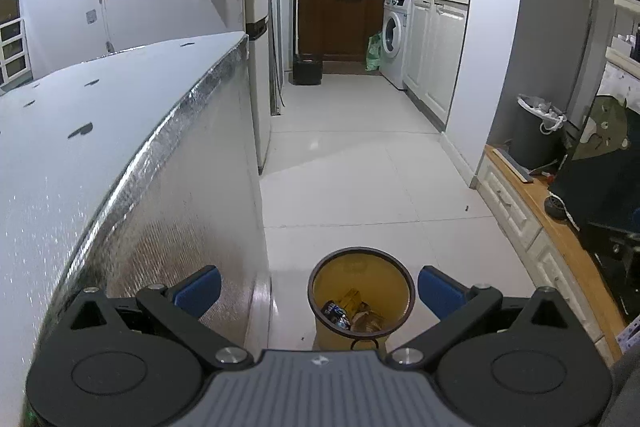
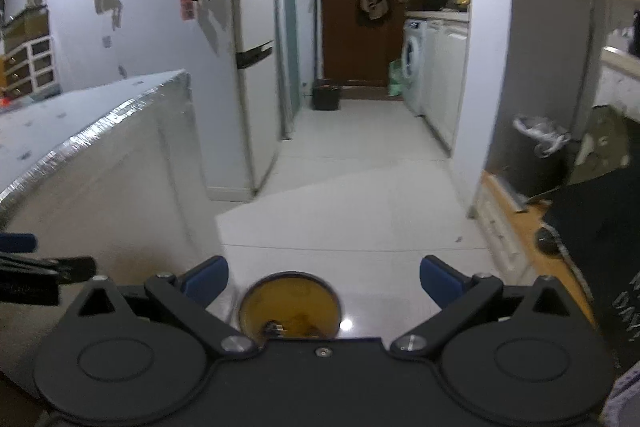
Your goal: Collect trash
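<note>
Foil-edged table (image 1: 120, 131) is filling the 9 o'clock side of the left wrist view. At 6 o'clock, the left gripper (image 1: 319, 291) is hanging with its blue fingers (image 1: 199, 290) spread wide and holding nothing, directly above a yellow bin (image 1: 360, 279) standing on the white floor (image 1: 360, 179) with wrappers (image 1: 352, 311) lying inside. In the right wrist view, the right gripper (image 2: 324, 281) is likewise gaping empty over the bin (image 2: 290, 301), blurred here. A washing machine (image 1: 394, 35) is sitting at 1 o'clock.

Each tool (image 1: 319, 290) (image 2: 323, 285) has black linkage arms, silver screws, round black discs and blue fingertips (image 1: 199, 290).
</note>
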### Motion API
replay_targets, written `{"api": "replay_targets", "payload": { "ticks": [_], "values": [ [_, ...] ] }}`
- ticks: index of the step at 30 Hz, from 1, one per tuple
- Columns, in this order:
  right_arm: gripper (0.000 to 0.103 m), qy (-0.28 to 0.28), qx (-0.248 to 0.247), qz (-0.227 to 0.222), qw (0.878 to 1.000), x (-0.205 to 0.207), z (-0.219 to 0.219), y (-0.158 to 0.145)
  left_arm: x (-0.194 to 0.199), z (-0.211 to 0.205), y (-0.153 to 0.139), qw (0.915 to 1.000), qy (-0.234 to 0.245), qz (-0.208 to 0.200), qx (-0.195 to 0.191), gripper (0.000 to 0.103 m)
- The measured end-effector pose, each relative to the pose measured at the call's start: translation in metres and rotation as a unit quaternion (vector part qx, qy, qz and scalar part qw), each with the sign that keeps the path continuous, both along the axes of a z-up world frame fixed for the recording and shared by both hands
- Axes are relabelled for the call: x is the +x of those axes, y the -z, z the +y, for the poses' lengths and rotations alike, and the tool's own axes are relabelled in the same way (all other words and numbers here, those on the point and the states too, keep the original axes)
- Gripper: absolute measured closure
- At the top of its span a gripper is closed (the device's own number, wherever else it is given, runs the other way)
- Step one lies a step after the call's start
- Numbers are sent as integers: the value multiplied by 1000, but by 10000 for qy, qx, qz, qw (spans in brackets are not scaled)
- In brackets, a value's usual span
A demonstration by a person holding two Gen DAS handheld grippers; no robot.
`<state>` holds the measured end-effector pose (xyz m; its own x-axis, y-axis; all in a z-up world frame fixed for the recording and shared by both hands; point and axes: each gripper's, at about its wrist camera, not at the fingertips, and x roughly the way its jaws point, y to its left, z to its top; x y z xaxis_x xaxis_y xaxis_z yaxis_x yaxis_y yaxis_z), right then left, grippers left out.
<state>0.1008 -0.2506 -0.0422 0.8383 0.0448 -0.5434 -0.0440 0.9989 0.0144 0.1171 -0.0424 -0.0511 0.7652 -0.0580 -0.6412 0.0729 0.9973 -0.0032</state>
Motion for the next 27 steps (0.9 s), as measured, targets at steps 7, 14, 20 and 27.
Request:
{"api": "replay_targets", "payload": {
  "ticks": [7, 14, 20, 27],
  "values": [
    [0, 28, -35, 108, 9999, -8, 1, 11, -10, 0, 9, 10000, 50, 5, 75, 0],
    [0, 65, -39, 105, 9999, -12, 4, 20, -14, 1, 17, 9999, 75, -18, 73, 0],
    [0, 85, -13, 40, 10000, -16, 2, 21, -14, 1, 20, 10000, 74, -26, 52, 0],
    [0, 59, -113, 40, 9999, -18, 6, 23, -14, 1, 20, 10000, 90, -25, 27, 0]
  ]
}}
